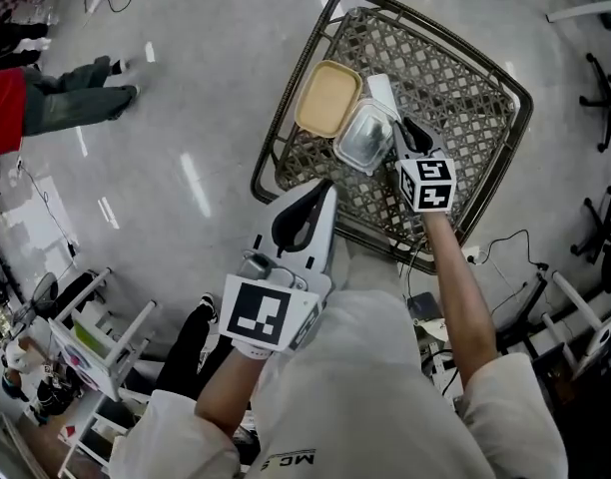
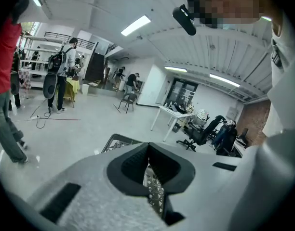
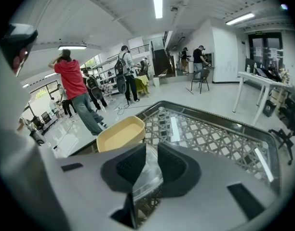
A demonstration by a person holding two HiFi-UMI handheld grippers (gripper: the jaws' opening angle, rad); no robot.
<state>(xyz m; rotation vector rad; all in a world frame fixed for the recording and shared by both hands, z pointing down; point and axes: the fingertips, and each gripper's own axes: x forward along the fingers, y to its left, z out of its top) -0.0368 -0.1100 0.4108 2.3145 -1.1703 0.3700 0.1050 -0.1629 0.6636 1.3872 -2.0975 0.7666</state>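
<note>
Shirt [image 1: 335, 387] print "MC"; L gripper [image 2: 148, 148] jaws shut, empty; R gripper [image 3: 151, 150] jaws clamp clear tub [image 1: 363, 138].

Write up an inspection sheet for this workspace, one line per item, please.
Surface: lattice basket on a grey floor.
Job's things: clear tub in the basket, beside a tan tray.
Clutter: white strips on the lattice.
Grippers: right gripper shut on the tub; left gripper shut, empty, at the basket's near rim.
Cables: black cable on the floor by the basket.
Surroundings: people, desks, office chairs.
</note>
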